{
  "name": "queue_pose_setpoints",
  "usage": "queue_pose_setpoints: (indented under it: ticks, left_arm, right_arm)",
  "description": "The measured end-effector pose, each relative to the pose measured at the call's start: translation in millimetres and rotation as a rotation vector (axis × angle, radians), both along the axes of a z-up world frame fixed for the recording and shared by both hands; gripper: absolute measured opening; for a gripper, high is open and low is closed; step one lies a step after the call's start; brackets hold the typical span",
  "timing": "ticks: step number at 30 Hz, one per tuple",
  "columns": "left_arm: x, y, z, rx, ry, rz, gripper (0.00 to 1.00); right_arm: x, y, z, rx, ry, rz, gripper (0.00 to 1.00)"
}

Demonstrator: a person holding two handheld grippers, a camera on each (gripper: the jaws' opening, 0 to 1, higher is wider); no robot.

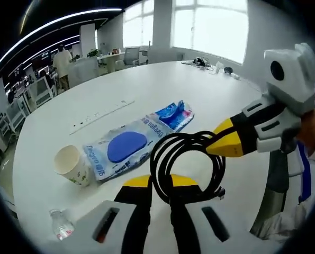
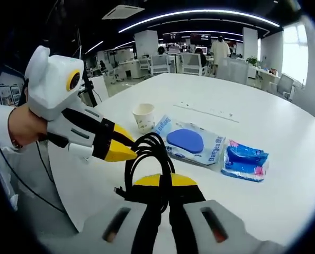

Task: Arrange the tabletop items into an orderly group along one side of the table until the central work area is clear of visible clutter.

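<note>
Two claws meet on one coiled black cable (image 1: 186, 164), held up over the white worktop (image 1: 146, 90). In the left gripper view, the left claw (image 1: 160, 182) rises from the bottom with its yellow-tipped jaws closed on the near side of the coil, the loops standing just above the tips. The right claw (image 1: 221, 145) comes in from the right, its yellow tip pinched on the coil's upper right edge, with a hand (image 1: 311, 129) behind its white body.

In the right gripper view the same cable (image 2: 146, 164) stands in front of the right claw (image 2: 165, 182), whose jaws are clenched around the lower part of the loops. The left claw (image 2: 126, 152) reaches in from the left, its tip touching the coil's left side; a hand (image 2: 22, 127) grips it.

Beyond the cable on the worktop (image 2: 284, 132) lies a clear packet with a blue oval pad (image 1: 126, 147) inside, and touching its far end a smaller blue packet (image 1: 174, 114). A paper cup (image 1: 72, 165) lies tipped on its side just beside the packet's other end; in the right gripper view the cup (image 2: 144, 116) appears beyond the coil. A small clear bottle (image 1: 61, 225) lies near the worktop's edge, close to the left claw's body. A long thin strip (image 1: 101, 116) rests further out on the worktop, well apart from the cable.
</note>
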State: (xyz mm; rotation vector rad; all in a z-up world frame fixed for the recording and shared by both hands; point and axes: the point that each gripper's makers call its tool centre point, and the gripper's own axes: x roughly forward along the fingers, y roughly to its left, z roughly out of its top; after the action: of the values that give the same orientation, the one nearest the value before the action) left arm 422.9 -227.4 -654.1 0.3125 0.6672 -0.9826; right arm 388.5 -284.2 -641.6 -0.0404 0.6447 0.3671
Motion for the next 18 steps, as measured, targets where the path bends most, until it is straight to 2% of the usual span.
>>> queue_pose_setpoints:
  ticks: [9,18]
  left_arm:
    - [-6.8,-41.1,17.2,-0.026,-0.023,-0.052,0.09]
    - [-13.8,-79.3,22.2,-0.045,-0.024,-0.095,0.09]
  right_arm:
    - [-7.7,-39.6,13.0,-0.014,-0.025,-0.047,0.00]
    - [-17.0,-75.9,22.7,-0.036,-0.036,-0.084,0.00]
